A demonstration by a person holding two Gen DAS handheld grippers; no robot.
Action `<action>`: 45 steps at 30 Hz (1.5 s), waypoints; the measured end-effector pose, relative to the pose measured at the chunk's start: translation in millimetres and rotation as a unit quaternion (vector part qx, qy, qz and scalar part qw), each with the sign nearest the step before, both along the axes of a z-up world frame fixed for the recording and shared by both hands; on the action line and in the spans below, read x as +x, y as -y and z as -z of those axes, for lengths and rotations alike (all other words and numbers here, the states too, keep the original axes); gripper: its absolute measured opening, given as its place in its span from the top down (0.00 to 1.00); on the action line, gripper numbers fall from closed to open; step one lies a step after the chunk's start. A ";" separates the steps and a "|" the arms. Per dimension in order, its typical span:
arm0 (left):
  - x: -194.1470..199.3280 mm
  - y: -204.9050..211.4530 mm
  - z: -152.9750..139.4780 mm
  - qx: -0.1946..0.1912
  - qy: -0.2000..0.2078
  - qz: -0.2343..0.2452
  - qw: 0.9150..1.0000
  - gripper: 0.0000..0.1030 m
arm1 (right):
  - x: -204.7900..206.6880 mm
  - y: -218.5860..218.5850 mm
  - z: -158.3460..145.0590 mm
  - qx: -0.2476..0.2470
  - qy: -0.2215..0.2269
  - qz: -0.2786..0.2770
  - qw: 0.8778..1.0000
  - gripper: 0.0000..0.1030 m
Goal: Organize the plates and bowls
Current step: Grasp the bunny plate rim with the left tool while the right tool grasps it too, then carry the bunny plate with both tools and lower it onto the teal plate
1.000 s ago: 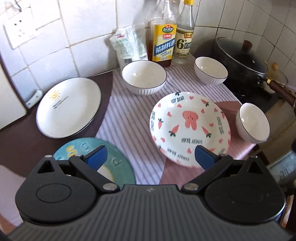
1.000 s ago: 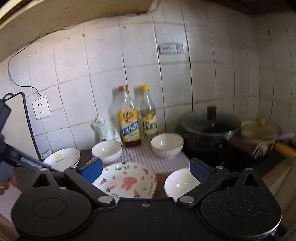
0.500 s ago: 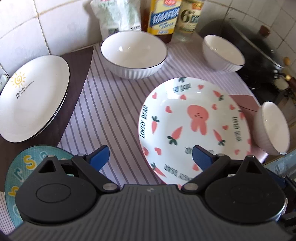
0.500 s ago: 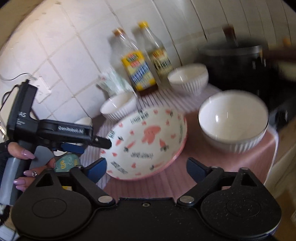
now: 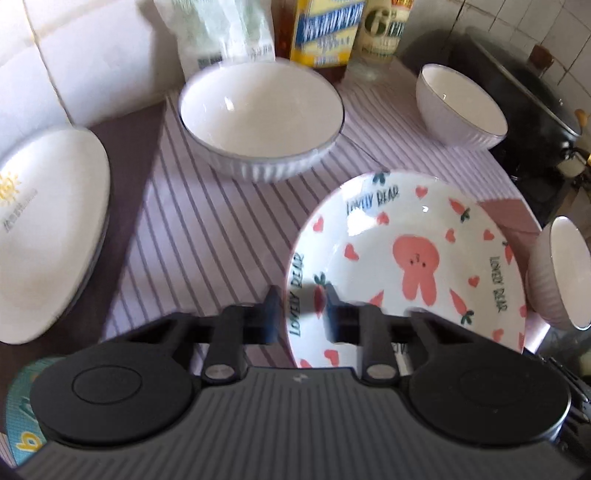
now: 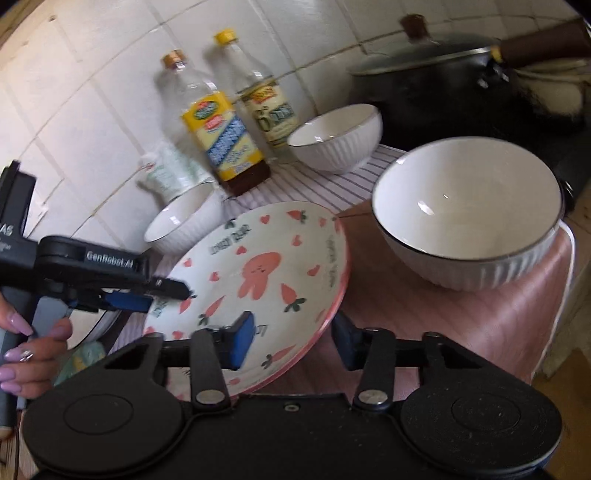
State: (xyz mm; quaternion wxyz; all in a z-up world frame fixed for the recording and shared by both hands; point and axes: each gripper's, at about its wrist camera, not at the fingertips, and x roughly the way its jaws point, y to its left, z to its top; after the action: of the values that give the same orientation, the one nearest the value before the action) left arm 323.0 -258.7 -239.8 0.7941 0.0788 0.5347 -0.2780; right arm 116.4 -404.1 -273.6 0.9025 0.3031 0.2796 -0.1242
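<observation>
A pink-rimmed rabbit plate lies on the striped cloth, also in the right wrist view. My left gripper is shut on its left rim; it shows in the right wrist view. My right gripper straddles the plate's near rim, jaws partly closed with a gap. Three white ribbed bowls stand around: back left, back right, and right. A white sun plate lies at left.
Two sauce bottles and a packet stand against the tiled wall. A black lidded pot sits on the stove at right. A teal lettered plate lies near left. The counter edge drops off right of the pink cloth.
Both grippers moved down to the rabbit plate. The left jaws closed onto its left rim. The right jaws narrowed around its near rim.
</observation>
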 end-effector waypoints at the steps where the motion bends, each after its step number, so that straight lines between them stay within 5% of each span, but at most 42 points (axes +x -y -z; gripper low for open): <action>1: 2.5 -2.7 1.1 -0.010 -0.011 -0.010 1.000 0.80 | 1.5 1.9 1.2 0.004 -0.006 0.009 1.000 0.71; 2: 4.4 -4.9 1.9 -0.016 -0.019 -0.015 1.000 0.80 | 2.3 4.0 2.7 0.007 -0.014 0.016 1.000 0.81; 23: -1.8 0.2 2.3 -0.003 -0.026 -0.026 0.999 0.71 | 18.2 17.9 -1.7 0.009 -0.054 -0.047 0.997 0.78; 29: -17.8 1.0 -13.7 0.043 0.006 -0.040 0.998 0.71 | 18.2 16.3 -5.8 0.034 -0.055 -0.071 0.995 0.77; 38: -30.9 -36.4 -39.4 0.020 -0.029 -0.075 0.997 0.71 | 4.5 5.0 -33.3 0.013 -0.035 -0.095 0.995 0.77; 45: -44.5 -65.8 -78.9 0.000 -0.013 -0.089 0.996 0.71 | -6.5 -9.1 -66.7 0.008 -0.013 -0.111 0.994 0.77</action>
State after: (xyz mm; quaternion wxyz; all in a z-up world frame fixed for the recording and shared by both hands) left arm 278.5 -192.9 -160.9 0.8085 0.0272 0.5503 -0.2067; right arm 109.9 -394.9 -206.9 0.9047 0.2756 0.3239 -0.0246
